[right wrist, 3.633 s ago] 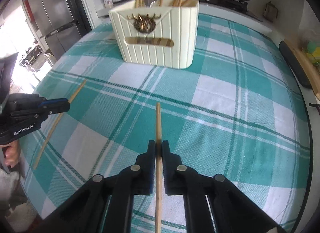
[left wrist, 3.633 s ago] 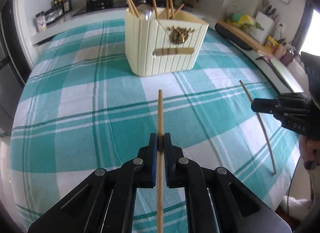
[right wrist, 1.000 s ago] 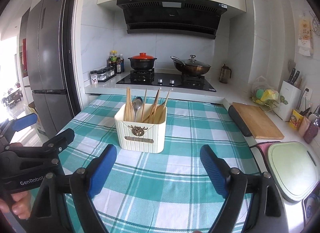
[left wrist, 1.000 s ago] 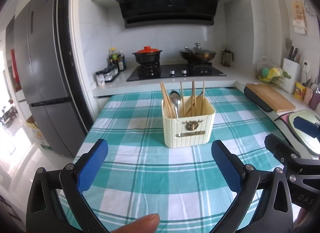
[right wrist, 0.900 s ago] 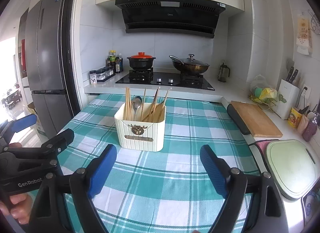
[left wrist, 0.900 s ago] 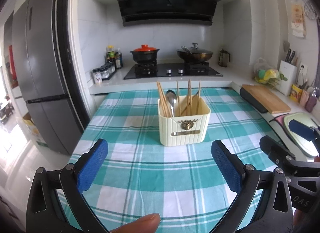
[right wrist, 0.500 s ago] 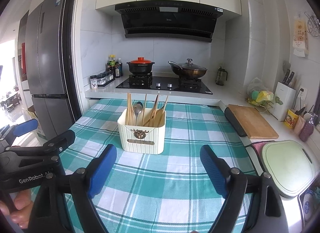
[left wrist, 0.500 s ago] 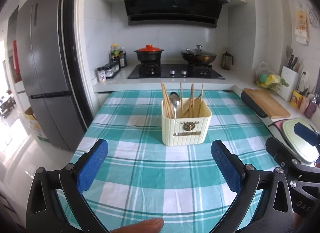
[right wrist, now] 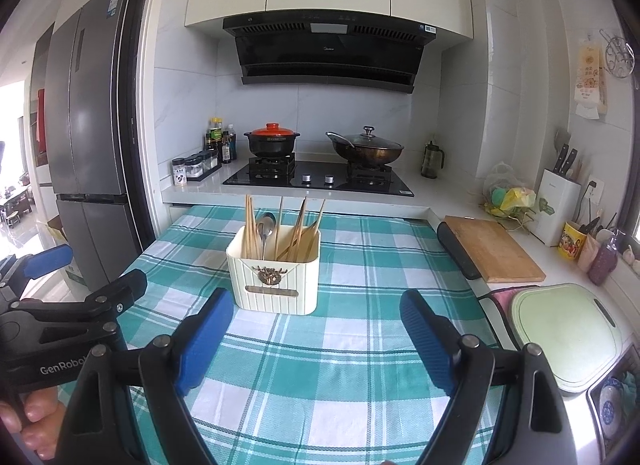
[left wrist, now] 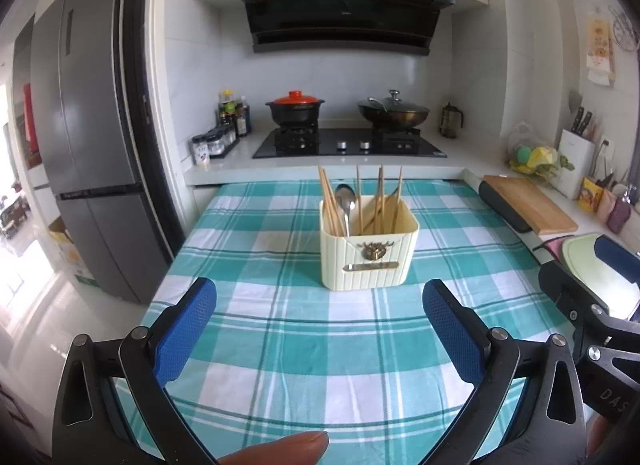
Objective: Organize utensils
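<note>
A cream utensil holder (left wrist: 368, 253) (right wrist: 276, 277) stands upright in the middle of the table with the teal checked cloth (left wrist: 304, 329) (right wrist: 340, 345). Several wooden chopsticks (left wrist: 380, 201) (right wrist: 300, 229) and a metal spoon (left wrist: 346, 201) (right wrist: 265, 230) stand in it. My left gripper (left wrist: 320, 329) hovers well in front of the holder, open wide, with nothing between its blue pads (left wrist: 188, 329). My right gripper (right wrist: 316, 341) is likewise open and empty, also short of the holder. Each gripper shows at the edge of the other's view.
Behind the table a counter carries a hob (right wrist: 316, 177) with a red-lidded pot (right wrist: 272, 141) and a wok (right wrist: 366, 149). A wooden cutting board (right wrist: 492, 249) and a green board (right wrist: 568, 329) lie to the right, a fridge (right wrist: 84, 137) stands left. A fingertip (left wrist: 280, 447) shows at the bottom edge.
Both grippers, once shut on a chopstick each low over the cloth, now stand open and empty, drawn back. Over the last second the views hardly shift.
</note>
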Tool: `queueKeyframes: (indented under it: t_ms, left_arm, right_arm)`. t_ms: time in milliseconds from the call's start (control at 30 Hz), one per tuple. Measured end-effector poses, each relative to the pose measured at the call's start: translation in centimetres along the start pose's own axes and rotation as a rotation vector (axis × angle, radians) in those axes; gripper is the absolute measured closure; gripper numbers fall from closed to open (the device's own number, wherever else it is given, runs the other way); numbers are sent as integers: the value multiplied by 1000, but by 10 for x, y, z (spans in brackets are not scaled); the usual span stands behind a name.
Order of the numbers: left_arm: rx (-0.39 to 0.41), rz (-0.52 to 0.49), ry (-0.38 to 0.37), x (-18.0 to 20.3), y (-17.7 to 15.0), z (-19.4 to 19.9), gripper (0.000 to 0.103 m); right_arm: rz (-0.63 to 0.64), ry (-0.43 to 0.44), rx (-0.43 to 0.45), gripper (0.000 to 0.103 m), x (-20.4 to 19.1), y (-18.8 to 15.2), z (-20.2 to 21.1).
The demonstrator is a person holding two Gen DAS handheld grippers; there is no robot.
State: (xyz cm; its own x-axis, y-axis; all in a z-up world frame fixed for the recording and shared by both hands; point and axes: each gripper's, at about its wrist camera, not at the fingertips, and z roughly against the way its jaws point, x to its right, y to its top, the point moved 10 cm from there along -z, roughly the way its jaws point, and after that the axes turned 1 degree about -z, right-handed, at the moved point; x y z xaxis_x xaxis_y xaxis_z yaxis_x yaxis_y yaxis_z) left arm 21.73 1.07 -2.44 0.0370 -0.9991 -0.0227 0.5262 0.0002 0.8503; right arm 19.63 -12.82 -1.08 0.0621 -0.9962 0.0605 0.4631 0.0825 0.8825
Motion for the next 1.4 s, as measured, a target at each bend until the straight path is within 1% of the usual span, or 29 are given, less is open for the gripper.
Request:
queueKeyframes:
  t_ms: [667, 1400]
  left_arm:
    - [-14, -5, 1, 1, -3, -3, 0]
    - [-10, -5, 7, 2, -3, -4, 0]
  right_arm:
    - [5, -4, -10, 16, 0, -2, 2]
    - [9, 1, -14, 16, 0, -3, 3]
